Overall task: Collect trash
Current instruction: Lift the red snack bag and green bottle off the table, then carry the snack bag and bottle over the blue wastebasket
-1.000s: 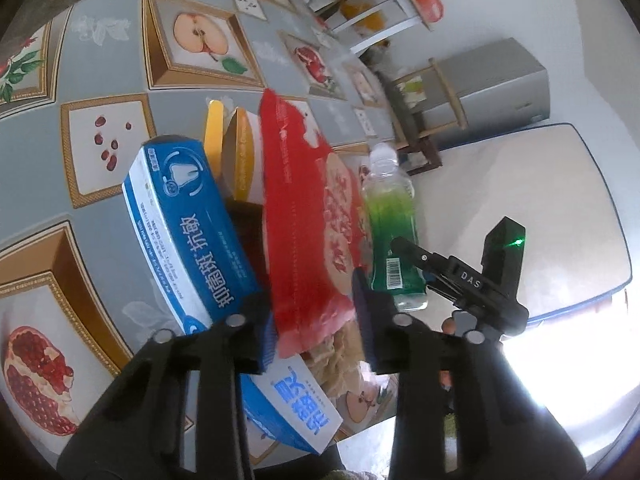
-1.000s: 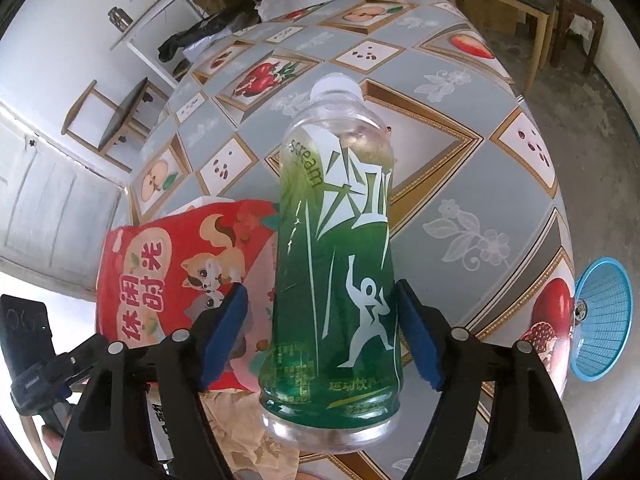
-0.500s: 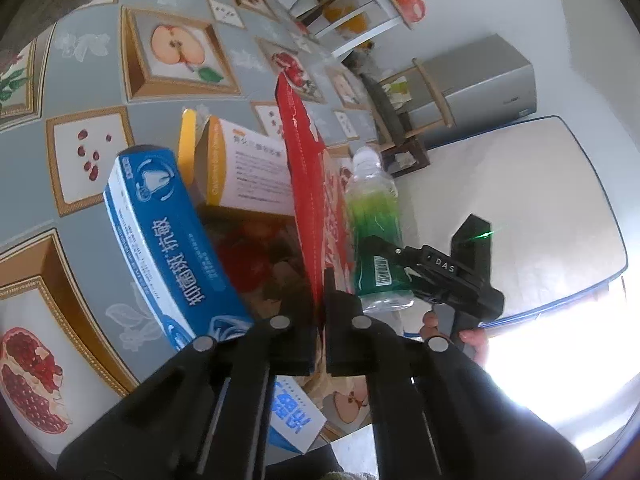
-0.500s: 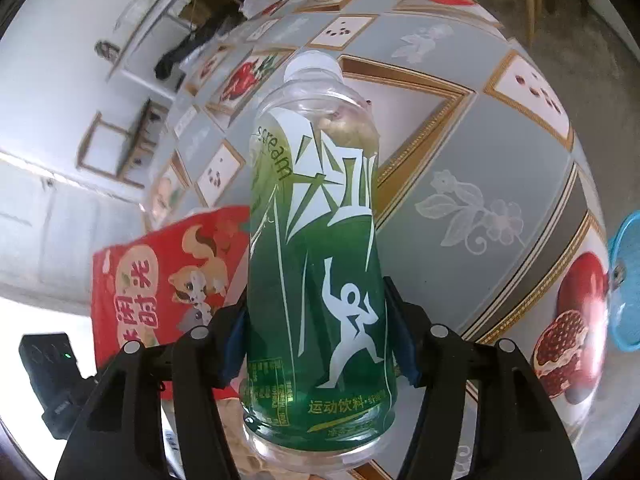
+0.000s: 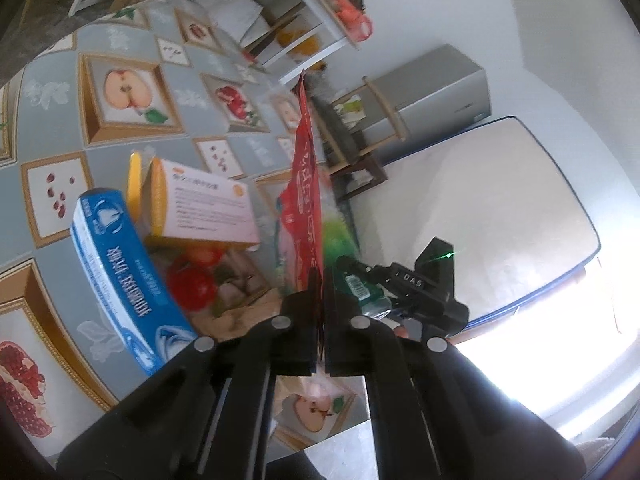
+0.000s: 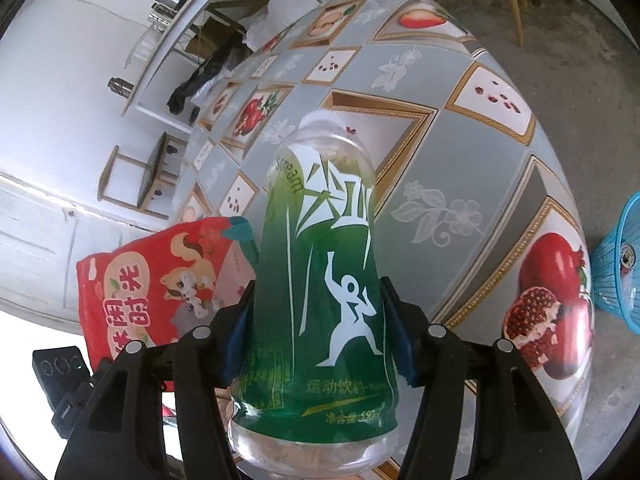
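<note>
My left gripper [image 5: 322, 280] is shut on the bottom edge of a red snack bag [image 5: 306, 184], which stands edge-on above the table. In the right wrist view the same red snack bag [image 6: 152, 280] shows its cartoon front at the lower left. My right gripper [image 6: 316, 312] is shut on a green sports-drink bottle [image 6: 320, 264] with a white cap, its blue pads pressing on both sides of the lower body. The bottle [image 5: 340, 236] is a green blur just right of the bag in the left wrist view.
On the fruit-patterned tablecloth [image 6: 460, 152] lie a blue box [image 5: 116, 276], an orange-and-white box [image 5: 208, 208], a red round item [image 5: 192, 284] and crumpled brown paper [image 5: 240, 316]. A blue basket [image 6: 616, 272] stands on the floor past the table's right edge.
The left jaws closed on the red bag and raised it, turning it edge-on. The right jaws closed onto the bottle, then shifted sideways with it.
</note>
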The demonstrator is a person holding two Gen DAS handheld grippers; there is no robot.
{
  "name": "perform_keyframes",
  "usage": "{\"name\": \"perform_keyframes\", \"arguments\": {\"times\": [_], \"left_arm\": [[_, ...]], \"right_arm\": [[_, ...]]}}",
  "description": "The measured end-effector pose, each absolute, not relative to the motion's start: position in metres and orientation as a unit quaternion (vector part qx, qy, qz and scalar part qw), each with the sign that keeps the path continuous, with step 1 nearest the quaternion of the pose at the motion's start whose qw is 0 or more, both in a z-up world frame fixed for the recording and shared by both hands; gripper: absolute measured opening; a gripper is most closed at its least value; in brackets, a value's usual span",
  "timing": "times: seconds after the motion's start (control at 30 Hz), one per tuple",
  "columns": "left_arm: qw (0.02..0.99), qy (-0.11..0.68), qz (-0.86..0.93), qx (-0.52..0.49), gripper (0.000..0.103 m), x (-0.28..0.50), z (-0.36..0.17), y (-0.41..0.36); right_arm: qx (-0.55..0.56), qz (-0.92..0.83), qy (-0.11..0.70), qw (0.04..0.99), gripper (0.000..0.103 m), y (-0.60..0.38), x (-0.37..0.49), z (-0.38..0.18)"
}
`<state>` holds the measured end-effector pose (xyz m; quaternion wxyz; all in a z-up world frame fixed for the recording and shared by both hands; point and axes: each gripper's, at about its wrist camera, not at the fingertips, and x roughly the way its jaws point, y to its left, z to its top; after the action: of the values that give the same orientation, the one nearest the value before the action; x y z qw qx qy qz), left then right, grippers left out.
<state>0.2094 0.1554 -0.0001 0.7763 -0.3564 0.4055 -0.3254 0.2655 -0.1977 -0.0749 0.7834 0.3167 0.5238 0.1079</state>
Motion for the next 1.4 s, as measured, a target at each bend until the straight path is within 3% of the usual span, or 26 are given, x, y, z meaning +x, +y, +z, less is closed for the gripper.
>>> {"name": "perform_keyframes", "arguments": {"times": [0.37, 1.0, 1.4], "left_arm": [[0.779, 0.359, -0.361, -0.367, 0.000, 0.201, 0.024, 0.151], [0.779, 0.350, -0.382, -0.353, 0.000, 0.179, 0.043, 0.127], [0.754, 0.372, -0.462, -0.283, 0.000, 0.179, 0.080, 0.029]], "right_arm": [[0.337, 0.125, 0.496, 0.790, 0.057, -0.212, 0.247, -0.053], [0.377, 0.141, 0.450, 0.797, 0.057, -0.241, 0.207, -0.028], [0.431, 0.091, 0.370, 0.818, 0.057, -0.332, 0.120, -0.008]]}}
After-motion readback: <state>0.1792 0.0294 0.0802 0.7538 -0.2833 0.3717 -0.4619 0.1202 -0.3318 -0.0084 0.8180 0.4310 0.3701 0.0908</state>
